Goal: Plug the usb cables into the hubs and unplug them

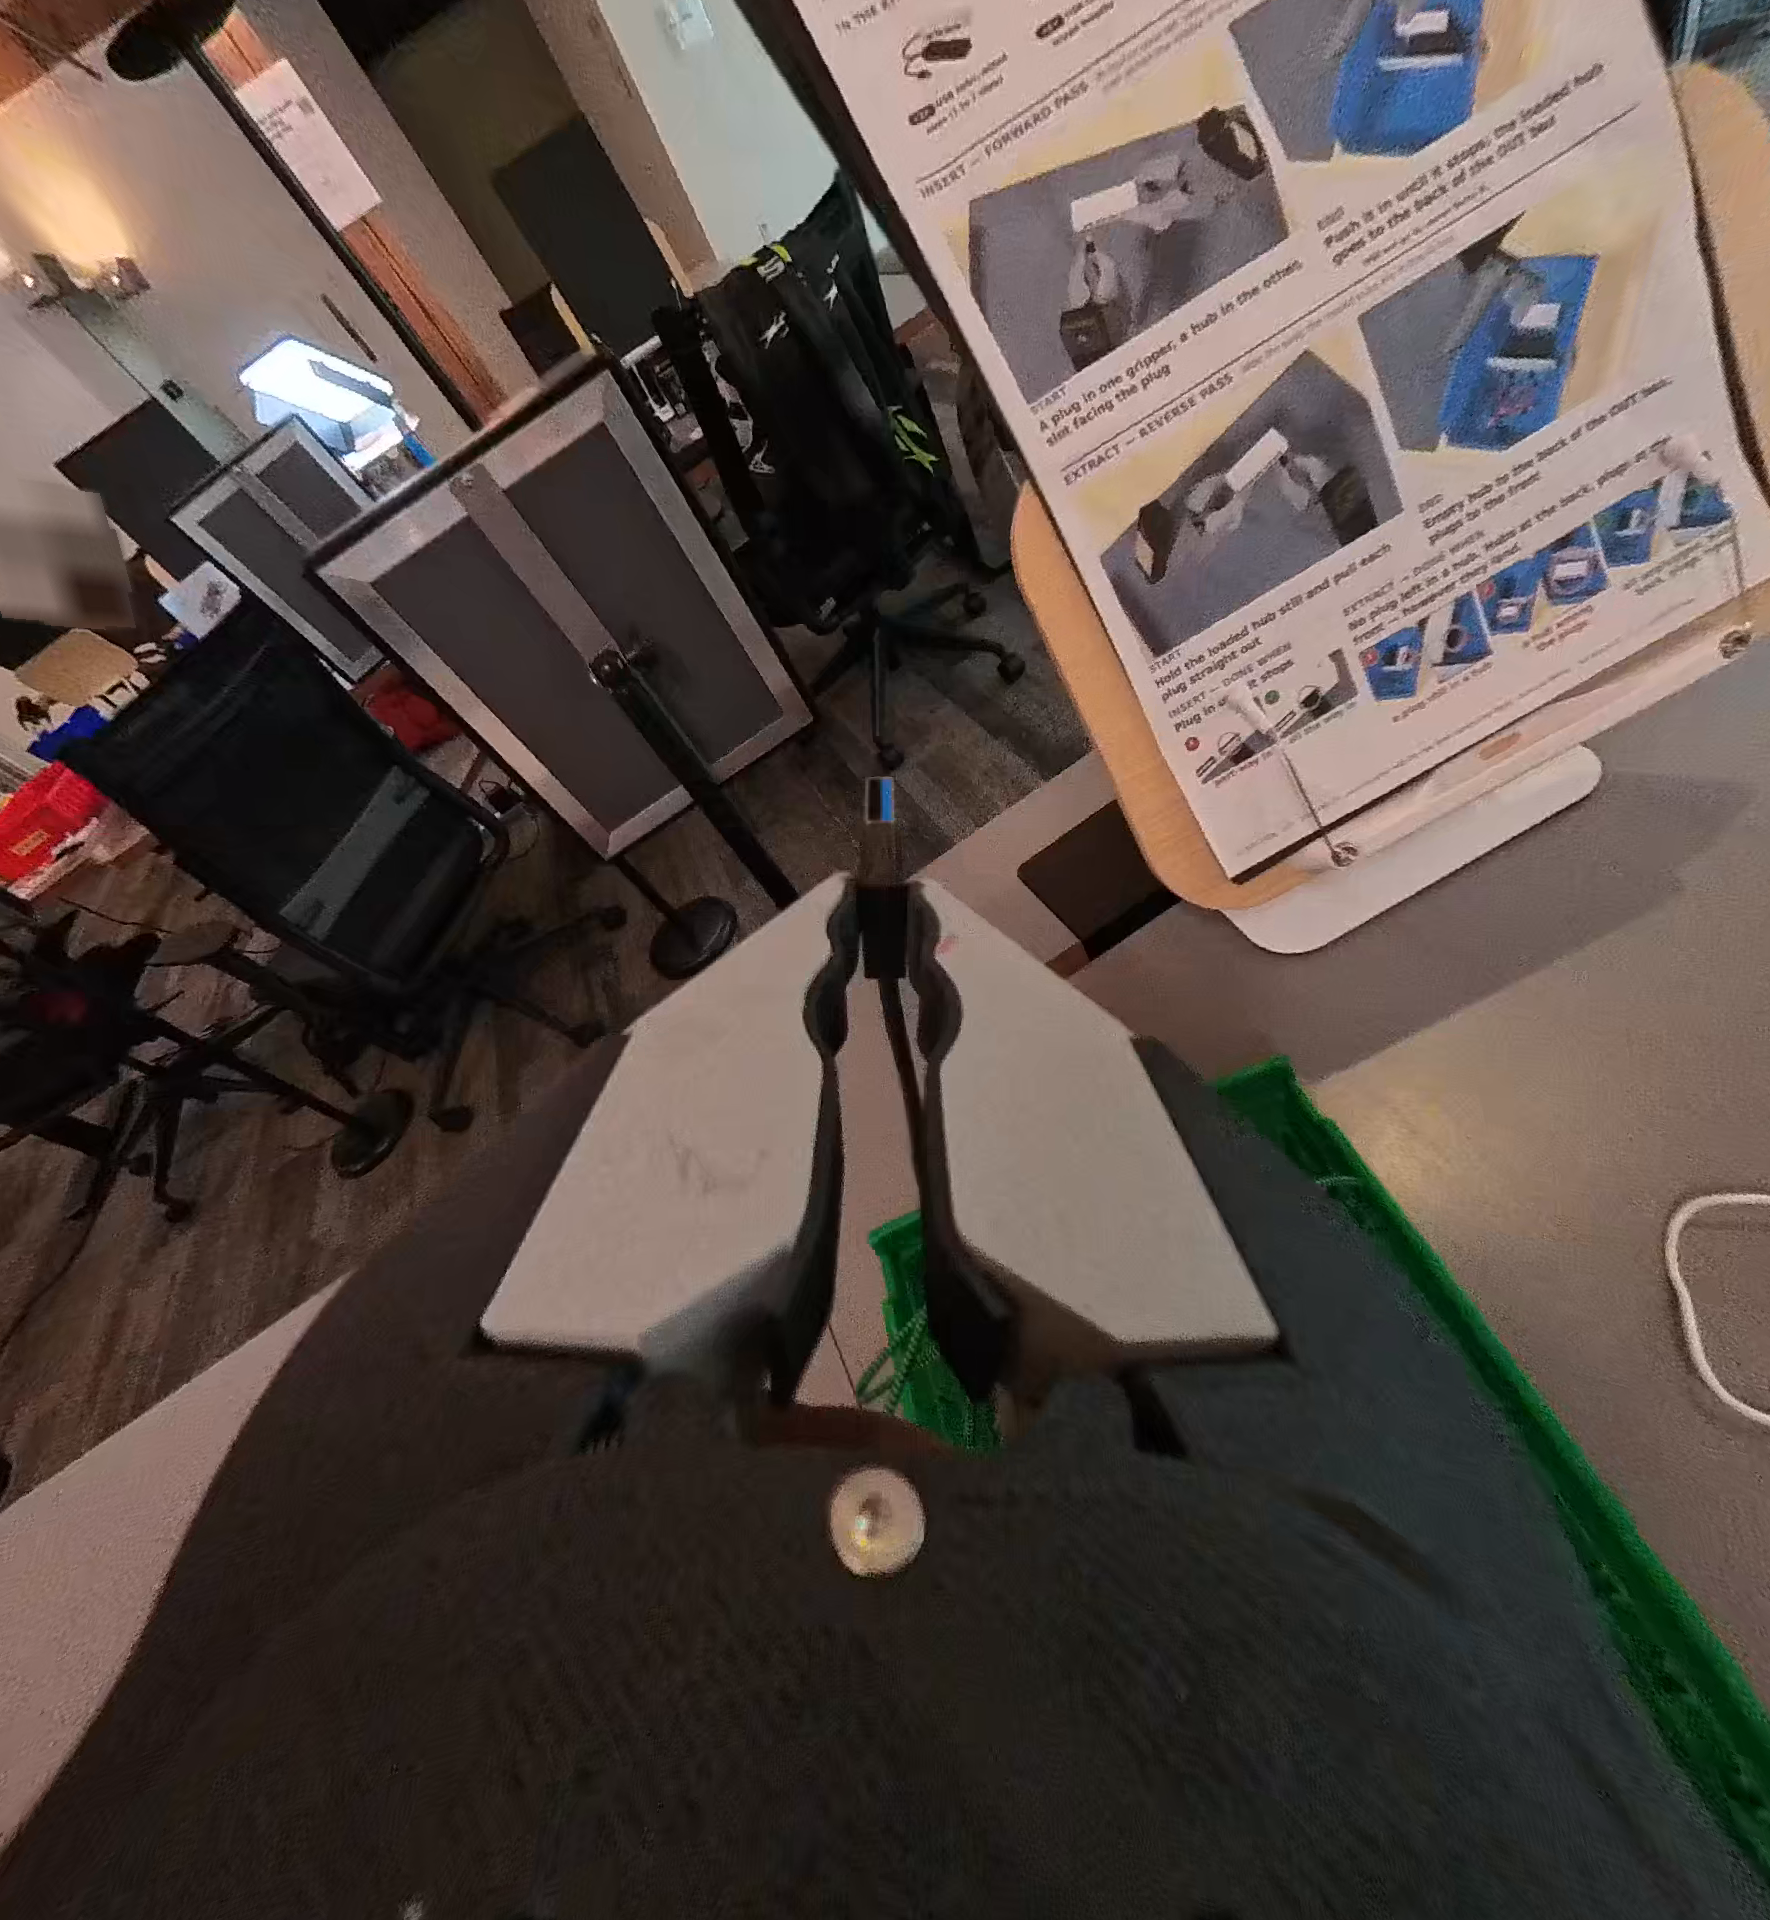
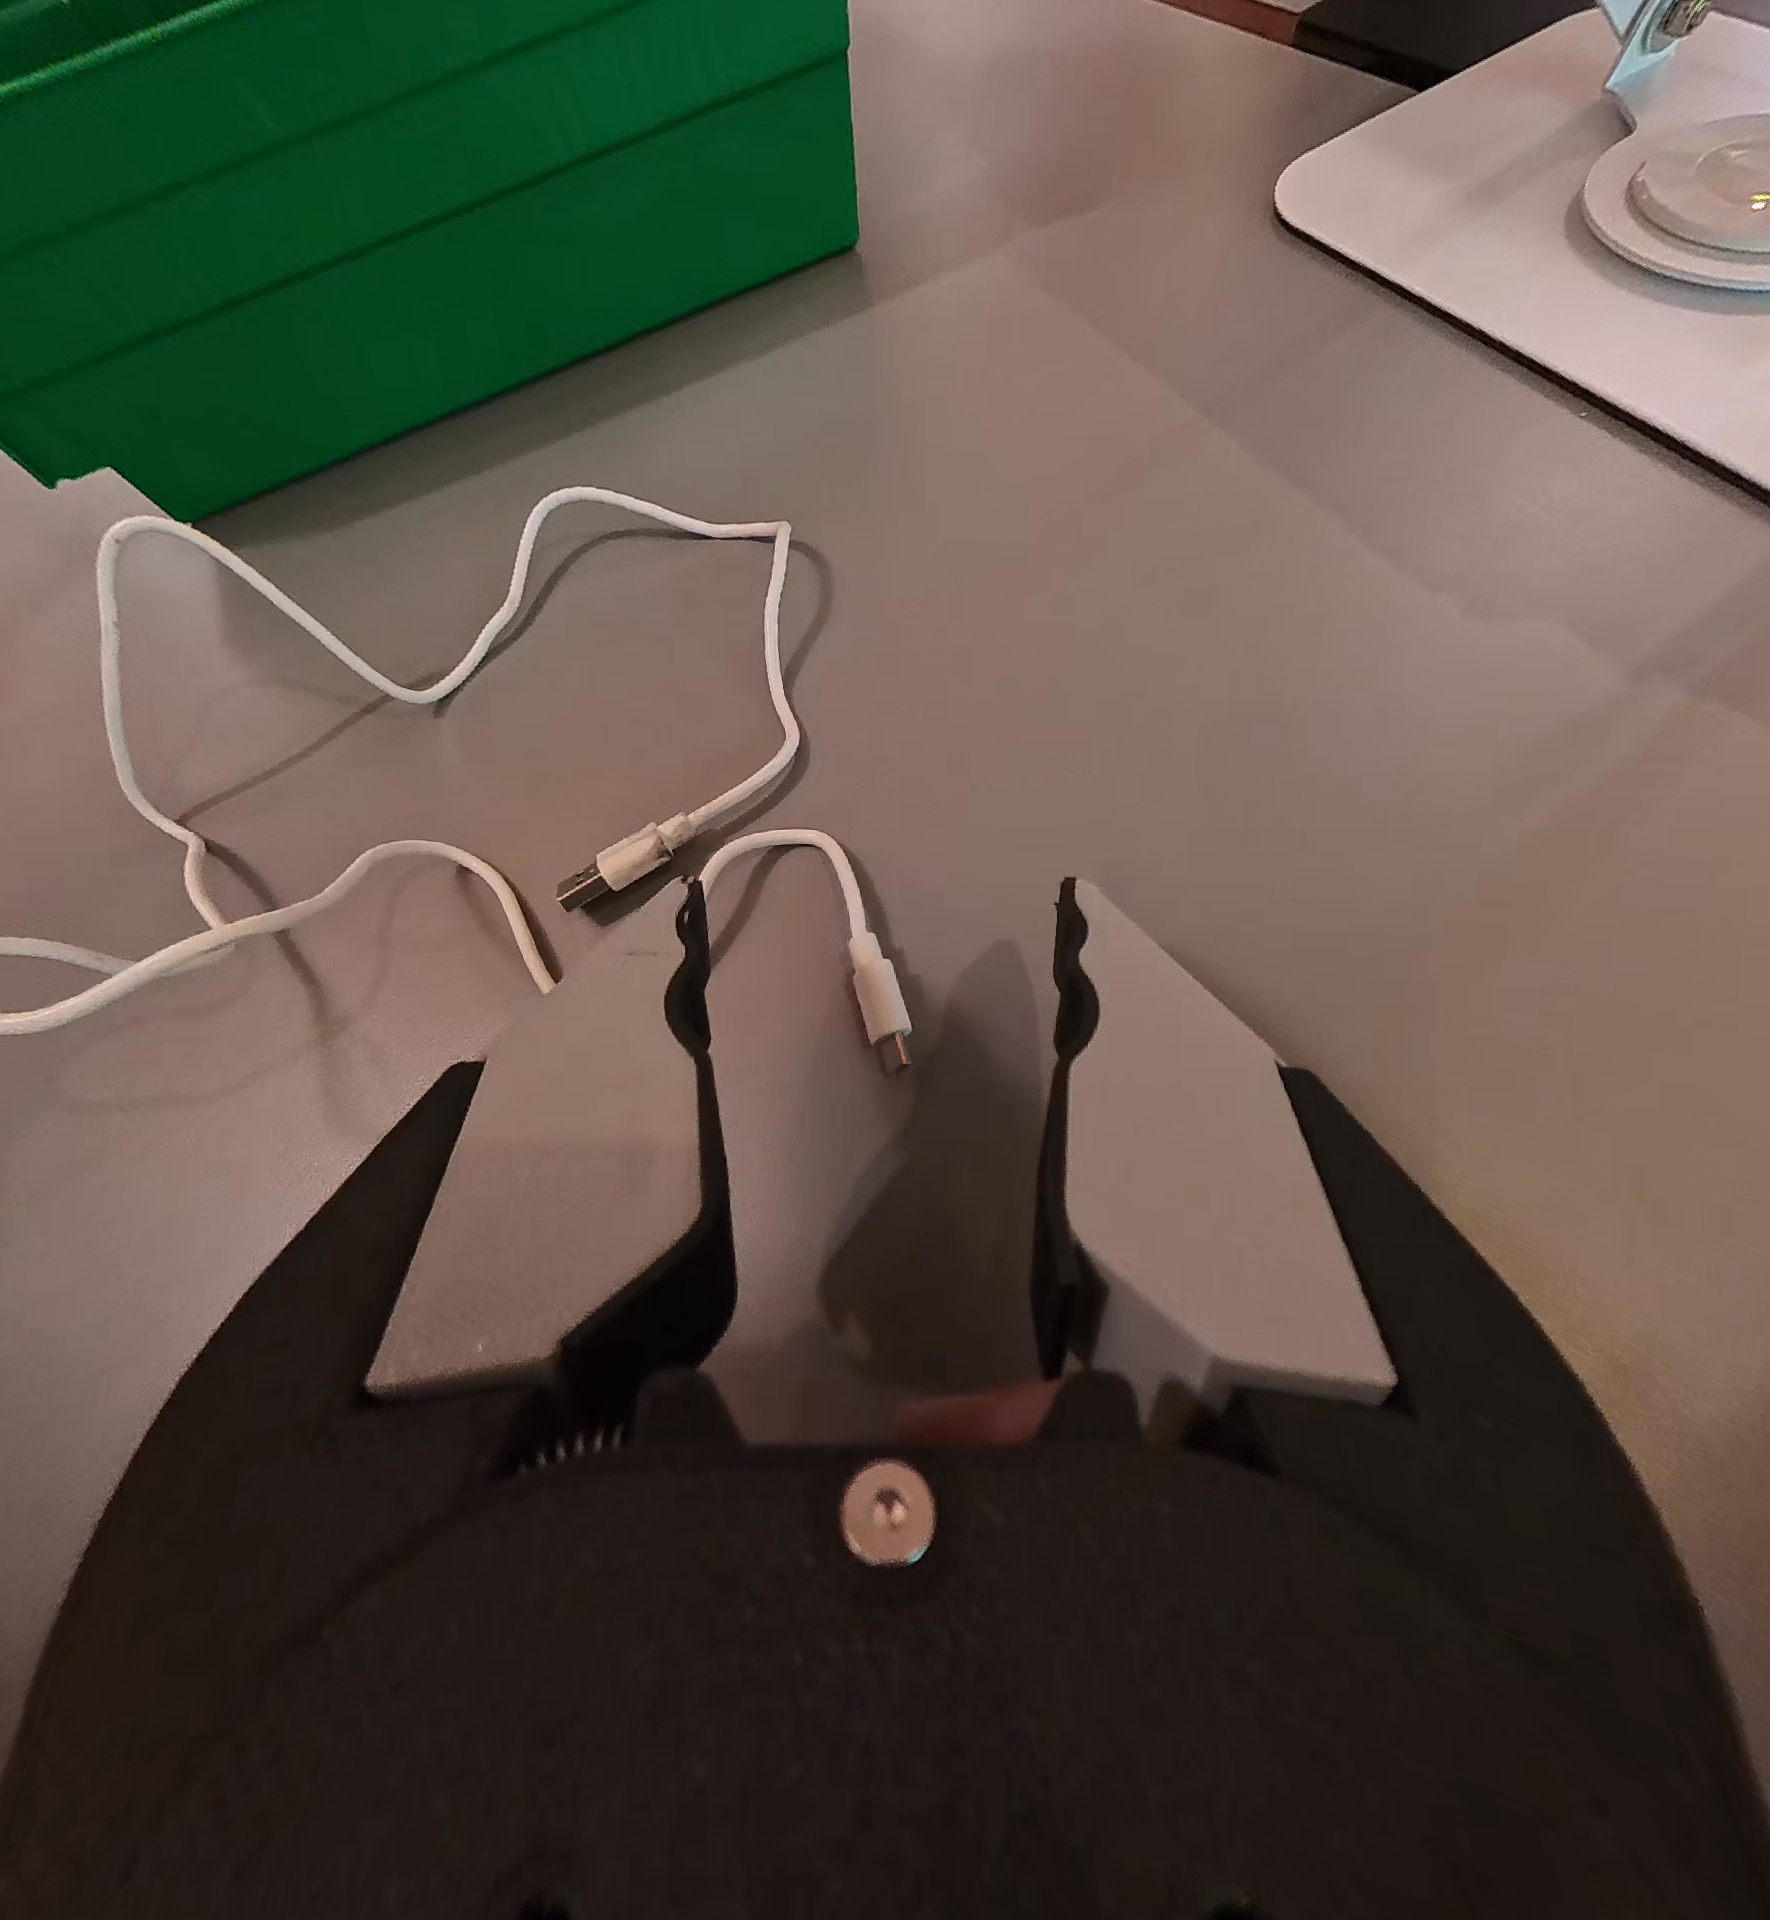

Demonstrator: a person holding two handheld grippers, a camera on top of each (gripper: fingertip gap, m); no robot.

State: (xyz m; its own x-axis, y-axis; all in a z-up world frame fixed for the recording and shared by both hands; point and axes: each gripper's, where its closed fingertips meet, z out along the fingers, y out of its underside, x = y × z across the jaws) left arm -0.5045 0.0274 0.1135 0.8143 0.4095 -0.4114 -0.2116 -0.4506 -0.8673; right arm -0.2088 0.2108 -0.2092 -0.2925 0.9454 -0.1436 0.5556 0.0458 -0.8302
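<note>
Left wrist view, left tool (image 1: 879, 894) clamping black USB plug (image 1: 879, 821) past table edge, right tool (image 2: 876, 894) spread over white cable (image 2: 767, 665)

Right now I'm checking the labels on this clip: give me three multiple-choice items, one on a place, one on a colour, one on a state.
1. Where does the white cable lie?
A. on the grey table
B. in the green bin
C. on the floor

2. What colour is the insert of the USB plug?
A. red
B. blue
C. yellow

3. How is the right gripper?
A. shut on a hub
B. shut on the cable
C. open, empty

Answers: 1 A, it sprawls on the tabletop beside the bin. 2 B, blue shows at its tip. 3 C, its jaws stand apart.
</note>
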